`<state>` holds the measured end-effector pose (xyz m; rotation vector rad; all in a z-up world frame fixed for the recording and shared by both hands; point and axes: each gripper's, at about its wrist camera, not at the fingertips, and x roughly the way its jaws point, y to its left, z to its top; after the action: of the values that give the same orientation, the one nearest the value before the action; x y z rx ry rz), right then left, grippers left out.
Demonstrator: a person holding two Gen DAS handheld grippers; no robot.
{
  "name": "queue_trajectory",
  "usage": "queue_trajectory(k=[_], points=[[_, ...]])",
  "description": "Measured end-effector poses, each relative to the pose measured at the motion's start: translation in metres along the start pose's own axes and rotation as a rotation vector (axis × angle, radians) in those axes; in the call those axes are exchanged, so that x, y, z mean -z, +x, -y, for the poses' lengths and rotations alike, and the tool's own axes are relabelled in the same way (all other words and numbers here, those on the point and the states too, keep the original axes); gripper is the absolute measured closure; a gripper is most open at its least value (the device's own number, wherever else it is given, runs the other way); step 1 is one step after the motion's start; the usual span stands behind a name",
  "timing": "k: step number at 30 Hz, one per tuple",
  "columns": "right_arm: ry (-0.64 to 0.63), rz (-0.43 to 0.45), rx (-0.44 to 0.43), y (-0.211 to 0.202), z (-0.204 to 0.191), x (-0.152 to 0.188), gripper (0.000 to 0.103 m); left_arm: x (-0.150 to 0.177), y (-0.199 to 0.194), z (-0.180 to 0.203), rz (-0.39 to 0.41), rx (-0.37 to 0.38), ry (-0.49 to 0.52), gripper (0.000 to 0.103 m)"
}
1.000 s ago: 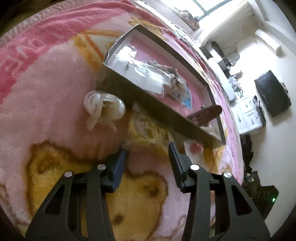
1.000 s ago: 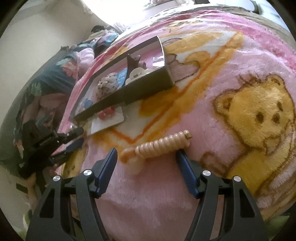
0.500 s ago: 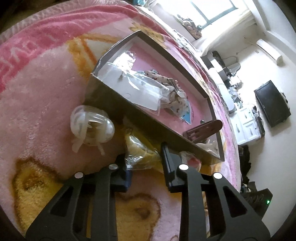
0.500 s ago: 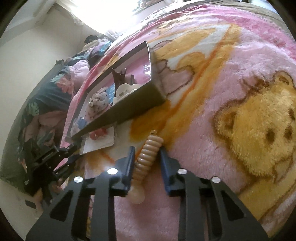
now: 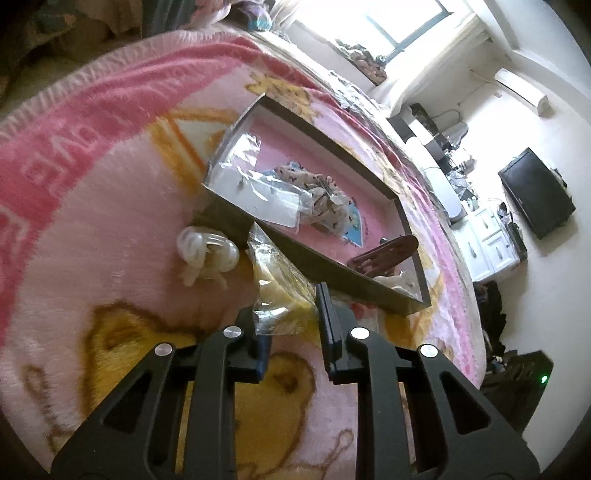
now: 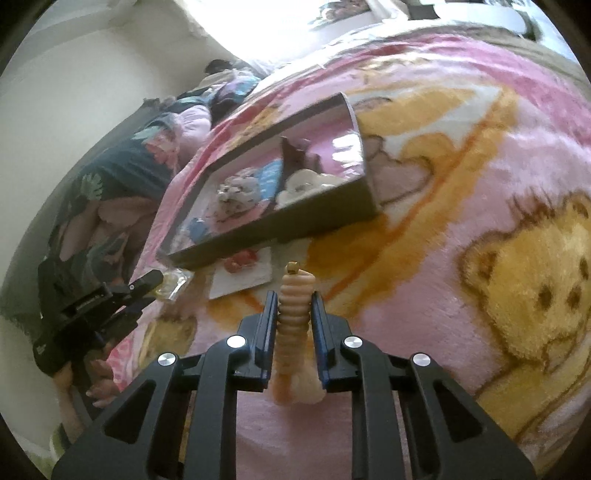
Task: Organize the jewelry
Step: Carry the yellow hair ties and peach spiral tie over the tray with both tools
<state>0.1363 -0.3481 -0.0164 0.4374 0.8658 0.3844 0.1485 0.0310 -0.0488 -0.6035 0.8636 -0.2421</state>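
Judging by the tray (image 5: 325, 254), already holding several pieces, sorting stood partway: the left gripper (image 5: 291, 314) clenched a clear packet (image 5: 277, 288), the right gripper (image 6: 293, 314) a ribbed peach clip (image 6: 295, 306), while a white clip (image 5: 207, 251) and a carded red piece (image 6: 240, 275) lay on the blanket (image 5: 110, 206) beside the tray.

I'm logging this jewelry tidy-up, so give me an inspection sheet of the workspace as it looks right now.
Surface: pink fleece blanket with a bear print.
Job's things: shallow tray with a pink floor, holding packets, a patterned scrunchie and a brown hair clip. A white hair tie and a card with a red piece lie on the blanket by the tray.
Clutter: nothing seen.
Claws: left claw shut on a clear packet; right claw shut on a peach spiral hair tie.
Cables: nothing seen.
Surroundings: window, dark screen, white cabinets.
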Motion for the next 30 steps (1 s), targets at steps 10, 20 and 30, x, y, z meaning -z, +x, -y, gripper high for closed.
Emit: queue_trajectory(k=[10, 20, 30], points=[[-0.136, 0.061, -0.034, -0.017, -0.043, -0.017, 0.086, -0.006, -0.046, 0.017, 0.091, -0.013, 0.081, 0.089], [-0.208, 0.168, -0.046, -0.037, -0.072, -0.053, 0.086, -0.033, -0.065, 0.033, 0.148, -0.046, 0.133, 0.089], [-0.243, 0.231, -0.012, -0.045, -0.075, -0.081, 0.086, -0.056, -0.067, 0.067, 0.199, -0.069, 0.226, 0.089]])
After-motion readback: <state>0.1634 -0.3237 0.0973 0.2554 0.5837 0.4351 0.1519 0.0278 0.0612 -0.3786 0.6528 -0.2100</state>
